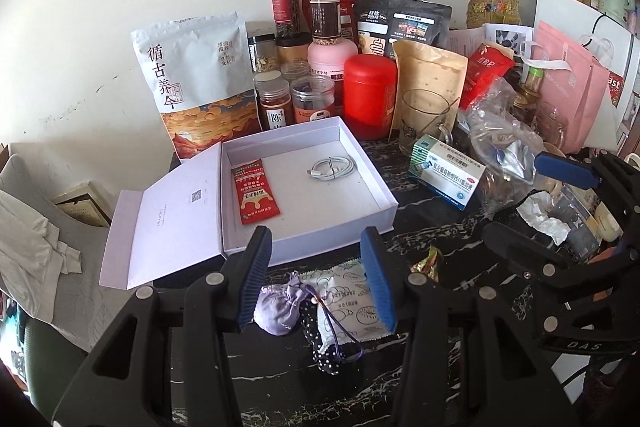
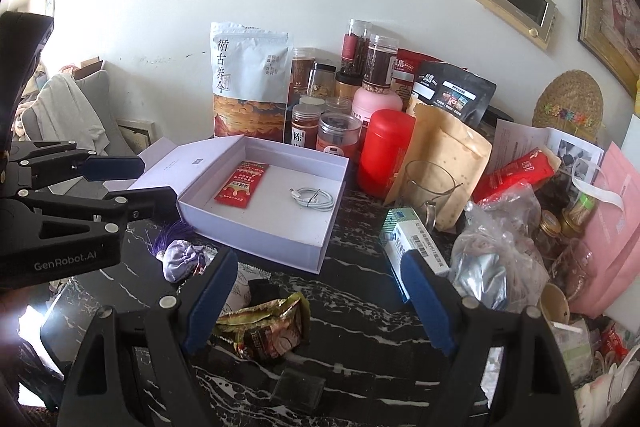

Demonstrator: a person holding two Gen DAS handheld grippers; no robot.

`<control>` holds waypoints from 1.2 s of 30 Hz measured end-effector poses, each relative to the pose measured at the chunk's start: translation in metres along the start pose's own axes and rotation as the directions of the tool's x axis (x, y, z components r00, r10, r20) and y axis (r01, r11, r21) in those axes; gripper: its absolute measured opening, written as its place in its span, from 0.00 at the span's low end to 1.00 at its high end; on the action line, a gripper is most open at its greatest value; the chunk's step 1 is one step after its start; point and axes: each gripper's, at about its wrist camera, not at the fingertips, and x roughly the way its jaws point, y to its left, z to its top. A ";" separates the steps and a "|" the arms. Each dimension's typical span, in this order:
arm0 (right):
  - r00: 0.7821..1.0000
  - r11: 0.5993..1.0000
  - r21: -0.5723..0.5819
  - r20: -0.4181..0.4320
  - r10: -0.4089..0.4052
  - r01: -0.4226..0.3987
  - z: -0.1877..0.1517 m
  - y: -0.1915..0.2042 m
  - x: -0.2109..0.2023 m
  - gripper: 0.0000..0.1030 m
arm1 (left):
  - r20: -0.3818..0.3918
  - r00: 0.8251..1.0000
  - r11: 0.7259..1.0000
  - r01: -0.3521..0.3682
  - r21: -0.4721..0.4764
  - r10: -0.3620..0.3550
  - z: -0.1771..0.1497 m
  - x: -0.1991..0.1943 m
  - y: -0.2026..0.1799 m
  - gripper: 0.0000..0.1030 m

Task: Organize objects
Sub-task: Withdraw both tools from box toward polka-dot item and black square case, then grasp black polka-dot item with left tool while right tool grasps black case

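Observation:
An open white box (image 1: 384,187) (image 2: 332,227) sits on the black marble table, holding a red sachet (image 1: 256,189) (image 2: 242,183) and a coiled white cable (image 1: 332,169) (image 2: 312,197). My left gripper (image 1: 316,279) is open and empty, just above a lilac pouch (image 1: 276,311) (image 2: 182,259) and a white patterned packet (image 1: 348,301) in front of the box. My right gripper (image 2: 320,299) is open and empty above a crumpled gold-brown wrapper (image 2: 268,323) (image 1: 428,259). A blue-white medicine box (image 1: 446,173) (image 2: 412,247) lies right of the white box.
Jars, a red canister (image 1: 370,95), tall pouches (image 1: 196,79) and a glass mug (image 1: 424,123) crowd the back by the wall. Plastic bags (image 1: 504,147) and a pink bag (image 1: 568,83) fill the right. The box lid (image 1: 160,227) overhangs the table's left edge.

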 end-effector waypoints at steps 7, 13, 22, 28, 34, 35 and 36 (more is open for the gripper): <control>1.000 1.000 -0.003 -0.010 -0.001 0.001 -0.025 0.007 -0.011 0.82 | -0.025 1.000 1.000 0.010 -0.007 -0.010 -0.028 0.000 -0.004 0.43; 0.999 1.000 0.005 -0.040 0.010 -0.009 -0.048 0.012 -0.009 0.82 | -0.061 0.998 0.999 0.021 -0.033 -0.023 -0.056 0.009 -0.004 0.43; 0.996 0.999 0.036 -0.094 0.009 -0.006 -0.076 0.016 0.003 0.82 | -0.108 0.993 0.998 0.052 -0.035 -0.056 -0.088 0.029 -0.005 0.43; 0.991 0.998 0.051 -0.130 0.042 -0.035 -0.092 0.023 0.017 0.82 | -0.153 0.983 0.995 0.093 -0.047 -0.099 -0.110 0.049 -0.006 0.43; 0.990 0.998 0.069 -0.142 0.017 -0.008 -0.105 0.025 0.030 0.82 | -0.177 0.976 0.991 0.120 -0.063 -0.130 -0.126 0.069 -0.002 0.43; 0.989 0.997 0.076 -0.146 0.021 -0.010 -0.107 0.024 0.033 0.82 | -0.179 0.975 0.991 0.120 -0.062 -0.129 -0.128 0.072 -0.001 0.43; 0.988 0.996 0.085 -0.153 0.023 -0.010 -0.109 0.023 0.036 0.82 | -0.180 0.975 0.991 0.119 -0.064 -0.129 -0.129 0.074 0.000 0.43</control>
